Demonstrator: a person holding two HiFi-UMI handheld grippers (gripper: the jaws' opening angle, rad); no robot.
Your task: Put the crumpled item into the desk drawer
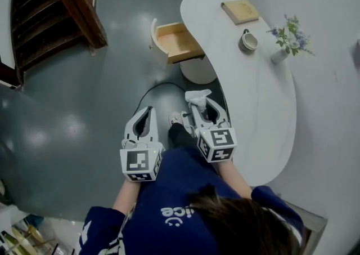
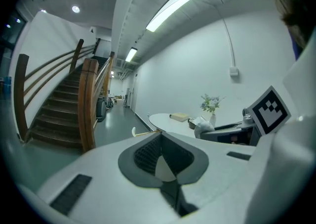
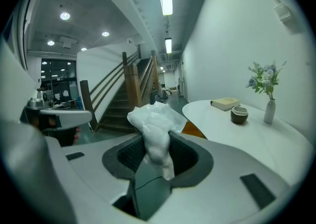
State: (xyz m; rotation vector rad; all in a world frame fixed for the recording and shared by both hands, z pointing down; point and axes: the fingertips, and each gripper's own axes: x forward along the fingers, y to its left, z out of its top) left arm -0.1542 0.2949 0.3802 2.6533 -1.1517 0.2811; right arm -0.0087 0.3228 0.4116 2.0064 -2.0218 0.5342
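The crumpled item [image 1: 198, 97] is a wad of white paper. My right gripper [image 1: 201, 105] is shut on it, and it sticks up out of the jaws in the right gripper view [image 3: 154, 119]. The gripper is held over the floor, beside the near edge of the white desk [image 1: 264, 107]. The desk drawer [image 1: 175, 43] stands pulled open, wooden inside with a white front, ahead of both grippers. My left gripper [image 1: 147, 112] hovers level to the left with its jaws together and nothing in them.
On the desk lie a tan book [image 1: 240, 10], a cup [image 1: 248, 41] and a vase of flowers [image 1: 287, 40]. A wooden staircase [image 1: 62, 9] rises at the far left. A black cable [image 1: 154, 88] and the person's shoe [image 1: 176, 119] are on the grey floor.
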